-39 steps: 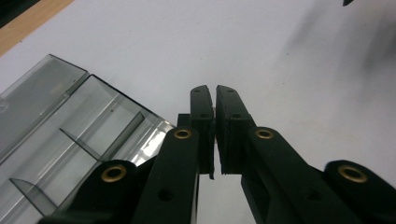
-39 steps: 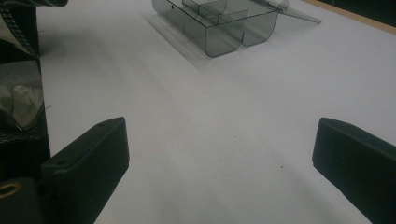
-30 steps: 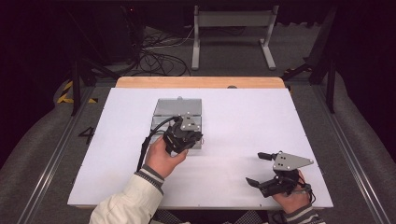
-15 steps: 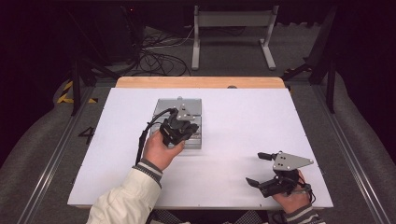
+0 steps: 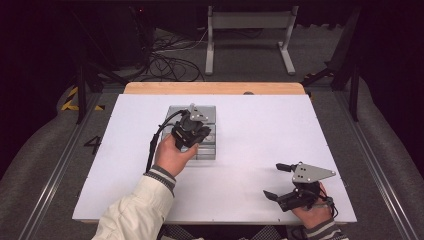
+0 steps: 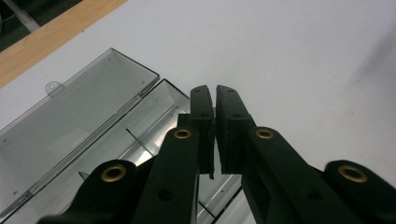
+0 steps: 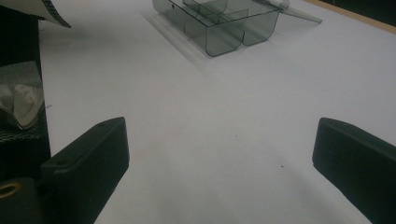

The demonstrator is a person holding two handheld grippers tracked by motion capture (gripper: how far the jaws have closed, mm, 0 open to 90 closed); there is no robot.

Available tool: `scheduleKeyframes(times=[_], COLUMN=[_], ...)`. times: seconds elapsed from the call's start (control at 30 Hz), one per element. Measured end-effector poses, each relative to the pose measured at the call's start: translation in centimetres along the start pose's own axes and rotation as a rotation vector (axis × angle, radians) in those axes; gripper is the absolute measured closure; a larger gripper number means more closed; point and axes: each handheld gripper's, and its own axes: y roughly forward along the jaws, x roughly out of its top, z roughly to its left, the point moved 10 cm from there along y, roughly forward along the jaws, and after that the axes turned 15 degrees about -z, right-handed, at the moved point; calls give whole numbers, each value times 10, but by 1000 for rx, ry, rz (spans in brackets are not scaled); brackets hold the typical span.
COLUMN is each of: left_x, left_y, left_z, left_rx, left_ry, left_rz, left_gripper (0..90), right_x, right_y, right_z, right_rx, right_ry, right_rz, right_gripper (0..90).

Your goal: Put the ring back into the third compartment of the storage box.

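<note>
A clear plastic compartment box [image 5: 204,131] is lying open on the white tabletop [image 5: 260,150], closer to the far edge than the near one and left of the middle; its hinged lid [image 6: 70,126] is lying flat beside the tray, toward the wooden strip [image 5: 215,88] that is showing along the far edge. The left claw [image 5: 196,131] is hovering over the box with its jaws pressed nearly together and nothing between them; in the left gripper view its tips [image 6: 214,100] are pointing past the tray's corner, with thin dividers [image 6: 140,142] showing below. Its black cable [image 5: 155,140] is looping off toward the left edge. The right claw [image 5: 272,181] is sitting near the near right corner, well apart from the box, with its jaws standing wide and holding nothing; in the right gripper view bare tabletop is stretching between them up to the box [image 7: 219,23]. The whole right half and the near middle are lying open for moving. A person's cream sleeve [image 5: 135,212] is crossing the near edge on the left. Beyond the far edge, a metal stand [image 5: 247,35] and tangled cables [image 5: 170,62] are resting on the floor.
</note>
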Motion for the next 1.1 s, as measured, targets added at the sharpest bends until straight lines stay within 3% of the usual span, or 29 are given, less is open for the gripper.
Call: scheduleKeyframes(times=[0.47,0.8,1.1], left_x=[-6,-13,-21], left_y=[13,27,35], left_z=[14,22,30], left_rx=[36,81,99], left_ry=[-21,3,-18], left_rz=[8,26,49], left_gripper=[864,864,865], right_x=[0,1,1], right_y=[0,-1,-1], right_z=[0,0,0], right_rx=[0,0,-1], right_ry=[-2,-3,-5], right_rz=[-1,-5,-4], right_gripper=[44,44,44])
